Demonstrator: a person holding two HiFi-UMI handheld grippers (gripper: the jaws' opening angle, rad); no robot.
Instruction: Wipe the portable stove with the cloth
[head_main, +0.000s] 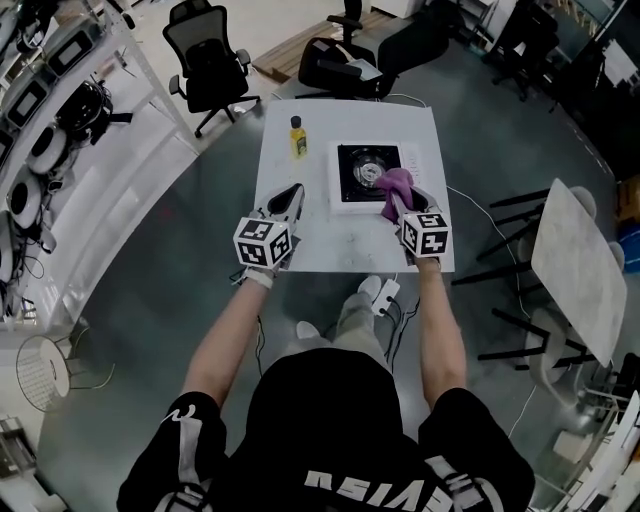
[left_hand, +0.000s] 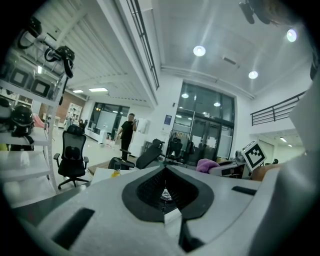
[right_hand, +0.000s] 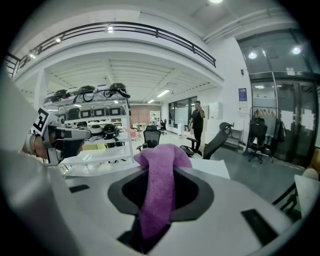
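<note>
The portable stove, white with a black top and burner, sits on the far right part of the white table. A purple cloth hangs over its near right corner, and my right gripper is shut on it. In the right gripper view the cloth runs up between the jaws and bunches at their tips. My left gripper hovers over the table left of the stove; its jaws meet at the tips with nothing in them. The cloth also shows off to the right in the left gripper view.
A small yellow bottle stands on the table left of the stove. Office chairs are beyond the table, shelving is at the left, and a grey table is at the right. A person stands far off.
</note>
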